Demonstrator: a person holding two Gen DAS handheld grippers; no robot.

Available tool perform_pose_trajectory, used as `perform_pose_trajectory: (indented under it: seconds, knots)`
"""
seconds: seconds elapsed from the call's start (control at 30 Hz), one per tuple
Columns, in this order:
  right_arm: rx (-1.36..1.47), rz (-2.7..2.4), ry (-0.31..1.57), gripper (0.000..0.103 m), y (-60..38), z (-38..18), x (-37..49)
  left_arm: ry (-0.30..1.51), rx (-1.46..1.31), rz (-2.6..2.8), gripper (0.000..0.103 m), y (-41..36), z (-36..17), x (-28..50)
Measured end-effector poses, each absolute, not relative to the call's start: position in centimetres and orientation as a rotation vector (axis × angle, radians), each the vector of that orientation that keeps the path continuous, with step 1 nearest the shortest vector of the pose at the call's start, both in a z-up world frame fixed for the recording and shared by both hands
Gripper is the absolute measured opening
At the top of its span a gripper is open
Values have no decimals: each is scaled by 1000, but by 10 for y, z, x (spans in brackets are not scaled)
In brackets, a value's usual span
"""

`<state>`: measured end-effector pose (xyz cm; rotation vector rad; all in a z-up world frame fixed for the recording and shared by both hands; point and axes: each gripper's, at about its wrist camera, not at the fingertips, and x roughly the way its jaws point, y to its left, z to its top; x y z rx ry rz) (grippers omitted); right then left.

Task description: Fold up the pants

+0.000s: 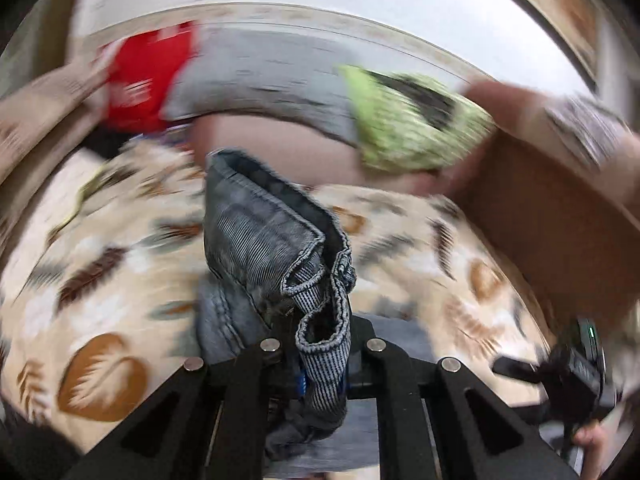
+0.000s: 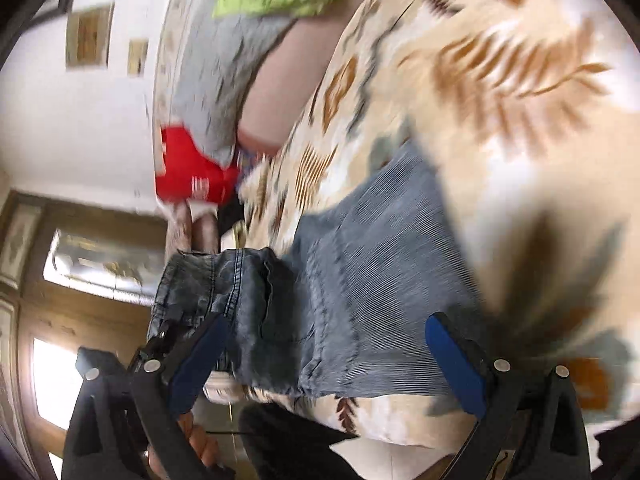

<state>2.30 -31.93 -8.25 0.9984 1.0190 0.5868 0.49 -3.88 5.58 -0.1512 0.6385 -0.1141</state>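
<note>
Left gripper (image 1: 322, 354): fingers closed tight on a bunched hem of the jeans (image 1: 276, 240), which is held raised ahead of them.
Right gripper (image 2: 324, 364): fingers spread wide, blue pads (image 2: 454, 364) clear of the cloth; nothing is gripped.
Jeans: grey-blue denim is seen between and beyond the right fingers, spread flat on the bedspread (image 2: 500, 80), one folded part lifted at the left.
Bedspread: cream, leaf-printed, under the denim.
Background: a red item (image 1: 148, 76) and a green cushion (image 1: 408, 120) are seen far beyond the fingers, blurred.

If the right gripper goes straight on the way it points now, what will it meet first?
Most likely the grey-blue pants, which lie directly ahead between the open fingers of the right gripper. Beyond them is the leaf-print bedcover. The picture is blurred, so depth is uncertain.
</note>
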Motion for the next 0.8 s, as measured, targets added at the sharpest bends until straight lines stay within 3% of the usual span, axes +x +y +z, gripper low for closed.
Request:
perform_pose_trajectory:
  seconds: [0.17, 0.3, 0.37, 0.43, 0.53, 0.67, 0.8]
  knots:
    - [1087, 508, 960, 100, -368, -93, 9, 800, -22, -269, 14, -125, 9, 17]
    - [1128, 463, 959, 100, -386, -104, 3, 1080, 118, -367, 30, -168, -66, 32]
    - [1113, 453, 961, 100, -388, -103, 2, 1015, 111, -389, 38, -163, -54, 20]
    - [1089, 454, 951, 100, -388, -98, 1, 999, 26, -452, 58, -147, -29, 13]
    - [1084, 483, 937, 100, -381, -92, 1, 869, -89, -424, 74, -100, 15, -5]
    - [1047, 609, 912, 100, -353, -67, -4, 755, -154, -225, 77, -30, 36, -12]
    - [1040, 772, 902, 100, -310, -40, -7, 830, -200, -68, 77, 13, 11, -4]
